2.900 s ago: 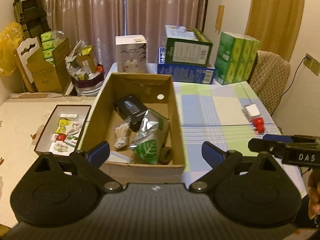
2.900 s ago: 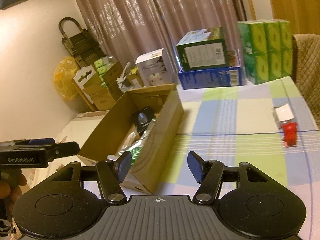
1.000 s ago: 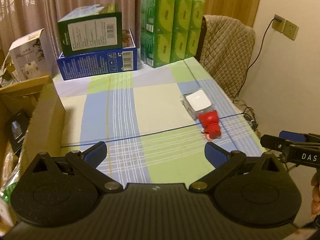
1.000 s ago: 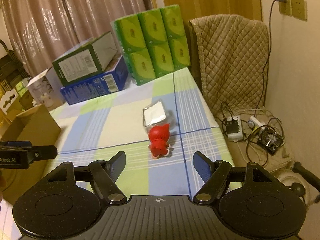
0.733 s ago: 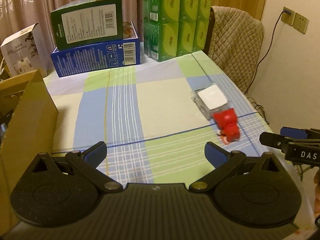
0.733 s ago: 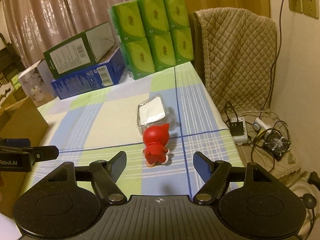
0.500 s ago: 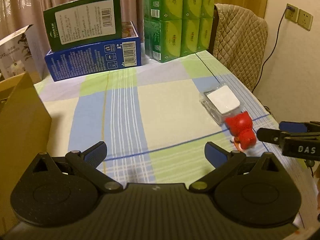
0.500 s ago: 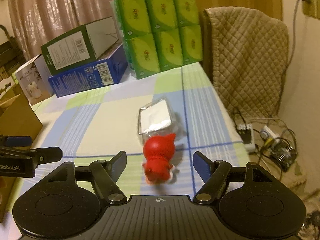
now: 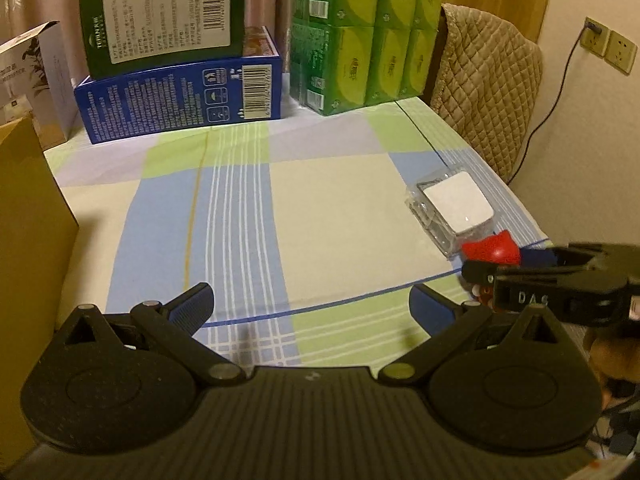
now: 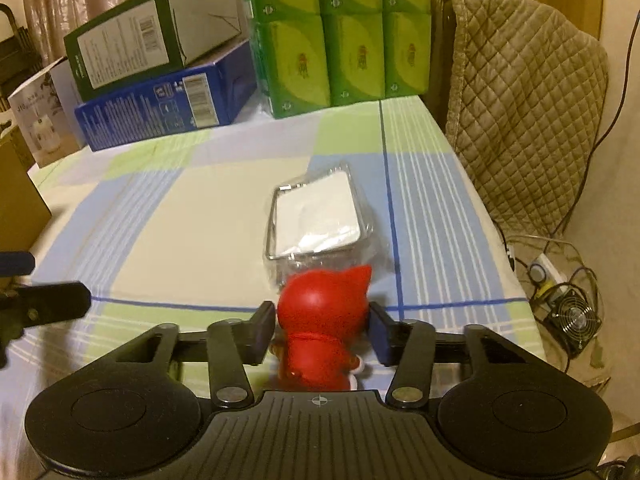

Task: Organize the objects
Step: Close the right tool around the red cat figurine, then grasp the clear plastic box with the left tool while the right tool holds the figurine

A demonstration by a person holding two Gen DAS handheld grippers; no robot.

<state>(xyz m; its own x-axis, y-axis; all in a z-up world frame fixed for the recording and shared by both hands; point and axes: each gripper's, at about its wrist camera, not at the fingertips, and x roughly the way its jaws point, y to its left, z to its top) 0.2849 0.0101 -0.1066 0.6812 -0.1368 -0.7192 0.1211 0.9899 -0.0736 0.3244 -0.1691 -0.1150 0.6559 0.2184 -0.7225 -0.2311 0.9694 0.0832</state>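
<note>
- Red toy figure (image 10: 322,320) stands on the checked tablecloth (image 10: 168,232), near the table's right edge, back turned to the right wrist camera.
- Right gripper (image 10: 322,334): jaws have just been closing, with the figure between them. Both blue pads lie against the sides of its head, so it is pinched at head level. Its feet look to be on the cloth.
- Clear plastic packet with a white square inside (image 10: 316,220) lies just behind the figure, touching or nearly touching it; cannot tell which.
- Left gripper (image 9: 310,302): fingers spread wide, nothing between them, only bare cloth below.
- From the left wrist view the right gripper (image 9: 492,270) enters from the right, and the red figure (image 9: 494,248) shows just past its tip, beside the packet (image 9: 454,204).
- Far end of table: green box (image 9: 164,16) resting on a blue box (image 9: 180,100), stacked green tissue packs (image 9: 360,32) to their right.
- Cardboard box wall (image 9: 28,216) at left edge of the left view.
- Chair with quilted cover (image 10: 524,92) stands at the table's right side.
</note>
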